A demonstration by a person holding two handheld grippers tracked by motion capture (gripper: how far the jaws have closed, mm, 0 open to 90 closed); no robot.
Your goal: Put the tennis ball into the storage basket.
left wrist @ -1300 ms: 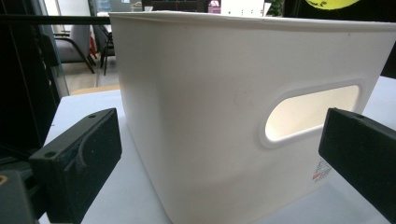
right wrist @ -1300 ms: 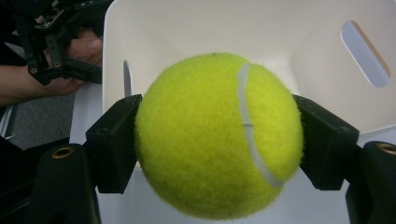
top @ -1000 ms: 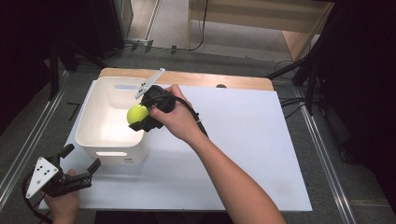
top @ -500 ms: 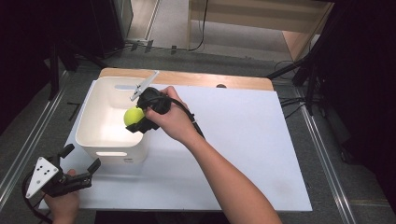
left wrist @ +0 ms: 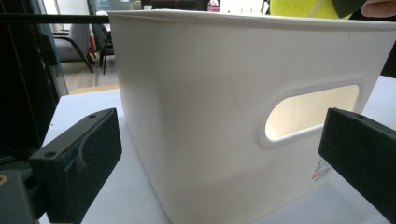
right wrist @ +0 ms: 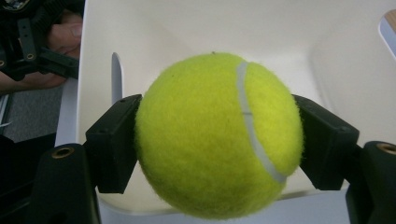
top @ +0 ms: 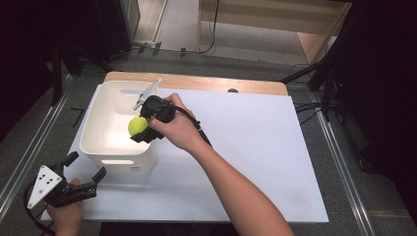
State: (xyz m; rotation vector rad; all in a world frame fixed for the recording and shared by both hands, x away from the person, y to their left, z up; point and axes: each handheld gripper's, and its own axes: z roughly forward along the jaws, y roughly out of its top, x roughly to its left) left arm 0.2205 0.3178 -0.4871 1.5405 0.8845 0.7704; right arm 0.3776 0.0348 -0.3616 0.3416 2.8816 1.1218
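Two grippers are at work on the white board that covers the table. The right gripper is closed on a yellow-green tennis ball, its black pads pressed against the ball's two sides; in the right gripper view the ball sits squarely between them, with its pale seam curving down the front. The ball hangs over the open mouth of a white bin, just inside the bin's right-hand wall and above its floor, not touching the bottom as far as I can see.

The bin stands at the left of the board, near a strip of bare wooden tabletop at the far edge. Its near wall has an oval handle slot, and that wall rises directly in front of the left gripper, which the person holds low at the near left corner. Its jaws stand wide apart with nothing between them, the bin's corner looming just beyond.

A black cable trails from the right gripper back along the forearm. Grey floor and metal rails flank the table.
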